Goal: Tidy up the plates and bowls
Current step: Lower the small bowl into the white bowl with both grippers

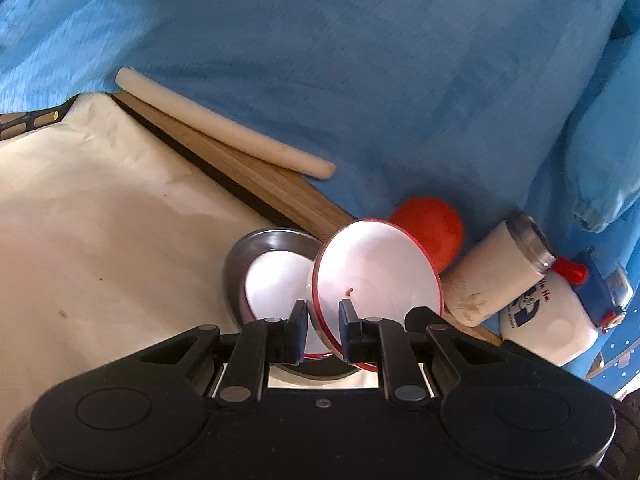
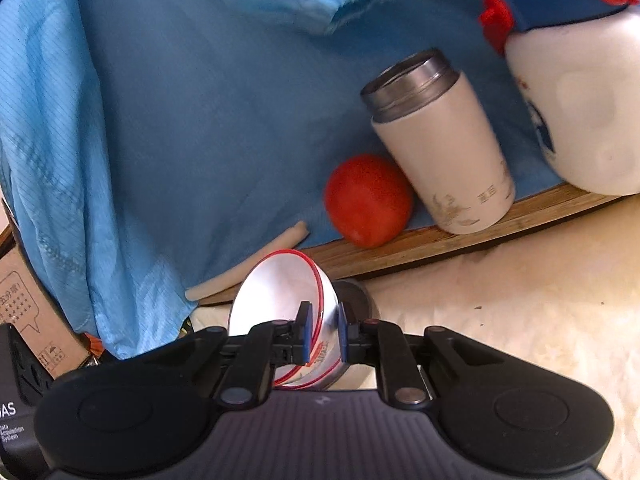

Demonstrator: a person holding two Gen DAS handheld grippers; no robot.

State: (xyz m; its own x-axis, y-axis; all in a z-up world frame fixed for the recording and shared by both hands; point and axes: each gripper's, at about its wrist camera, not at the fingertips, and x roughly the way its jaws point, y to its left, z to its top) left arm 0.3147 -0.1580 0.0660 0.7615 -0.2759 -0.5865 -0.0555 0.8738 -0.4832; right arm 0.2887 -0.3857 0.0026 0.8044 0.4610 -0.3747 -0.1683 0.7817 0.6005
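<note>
- Looks like we're mid-stacking: each claw has one of the small red-rimmed white bowls, tipped up on edge low in the middle of its frame. Can't tell if it's two bowls or the same one seen twice.
- In the left wrist view, the left gripper (image 1: 323,330) has its jaws narrowed on the rim of a tilted bowl (image 1: 376,268), one finger inside, one outside. So it's clamped on the bowl wall, not gaping.
- Just left of it, lower centre, a steel plate (image 1: 276,240) sits on the cream cloth (image 1: 100,240) with another white bowl (image 1: 276,284) nested in it. My guess is that's the stack.
- Right wrist view: the right gripper (image 2: 323,332) is pinched the same way on a red-rimmed bowl (image 2: 276,296), with something steel (image 2: 356,292) peeking out behind it.
- Next move, I reckon: level the held bowl and lower it squarely into the nested one. Tilted like this, the rim could catch or knock the plate.
- Background stuff: tomato (image 2: 368,200), thermos (image 2: 440,140) and white bottle (image 2: 580,100), upper right.
</note>
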